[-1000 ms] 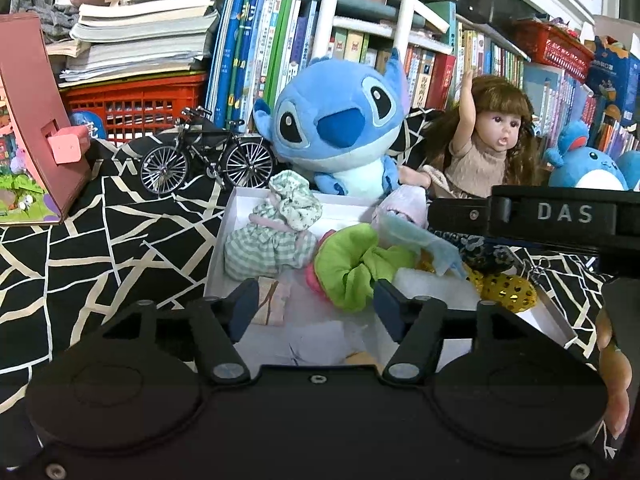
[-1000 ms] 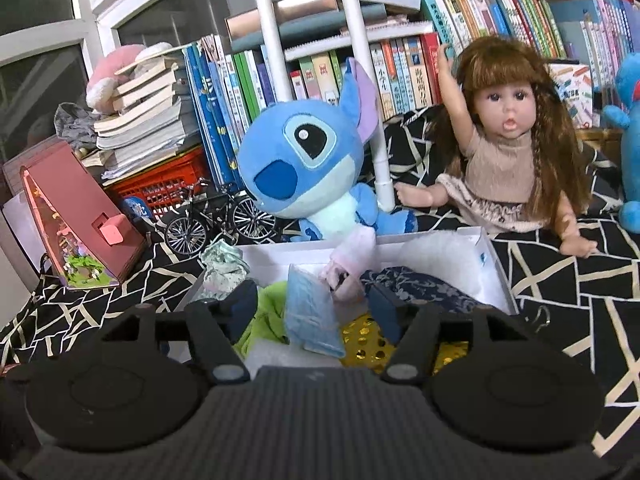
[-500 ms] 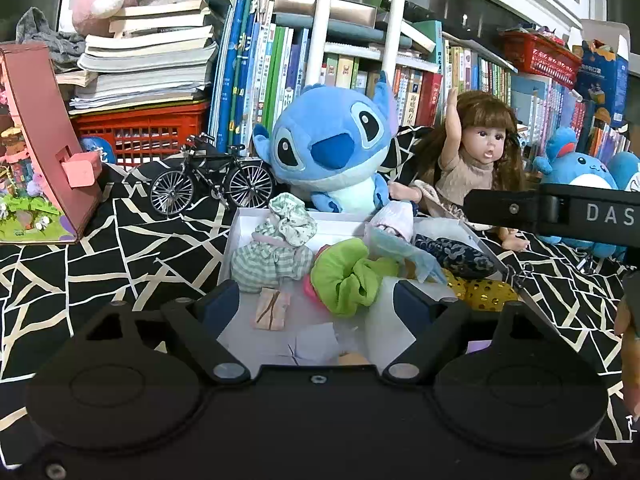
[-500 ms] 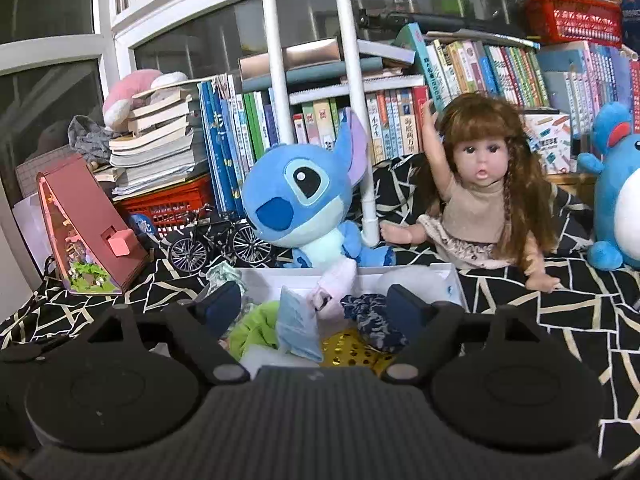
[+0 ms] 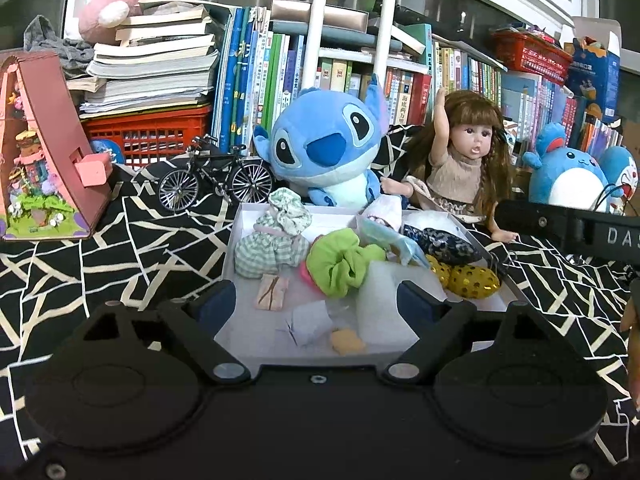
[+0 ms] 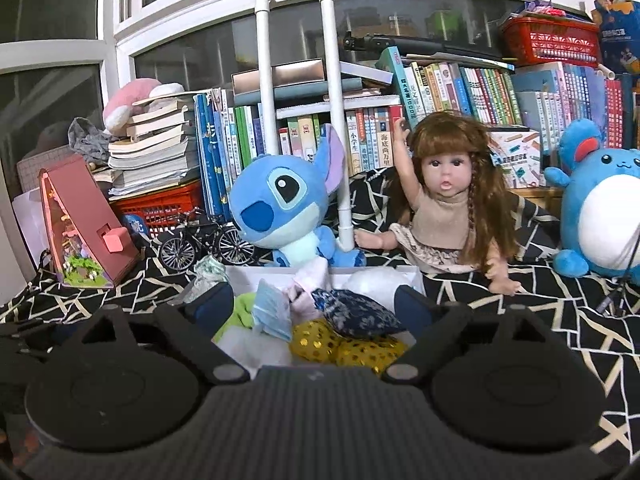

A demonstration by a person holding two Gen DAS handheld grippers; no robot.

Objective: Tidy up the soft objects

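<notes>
Ahead of both tongs, far back: shelves of books [image 6: 460,92] behind a white pipe frame [image 6: 336,120]. Under everything, a worktop draped in a black cloth with pale lines [image 5: 120,248].

Beyond the left tongs [image 5: 316,304], past the tray's far edge: a blue plush toy [image 5: 324,152], with a long-haired doll [image 5: 464,168] to its right, one arm raised. Further right of the doll, a round blue plush [image 6: 600,216]. Left of the blue plush toy, a small model bicycle [image 5: 216,180]; further left, a pink triangular toy house [image 5: 40,152].

Directly ahead of the left tongs, a shallow white tray [image 5: 232,248] holding the soft things. Inside, from left to right: a green-checked fabric bundle [image 5: 272,240], a lime-green scrunchie [image 5: 344,260], a light blue cloth piece [image 5: 396,240], a dark patterned pouch [image 5: 440,240], a gold sequinned pouch [image 5: 468,280]. Nearest the left tongs: a white foam block [image 5: 380,300], a small striped packet [image 5: 272,292], a pale folded paper [image 5: 308,320], a small yellow piece [image 5: 346,340].

Left tongs spread wide, just opened further, nothing between the tips, hovering over the tray's near edge. Right tongs [image 6: 316,304] likewise spread wide, just opened further, gripping nothing, hanging above the pouches.
</notes>
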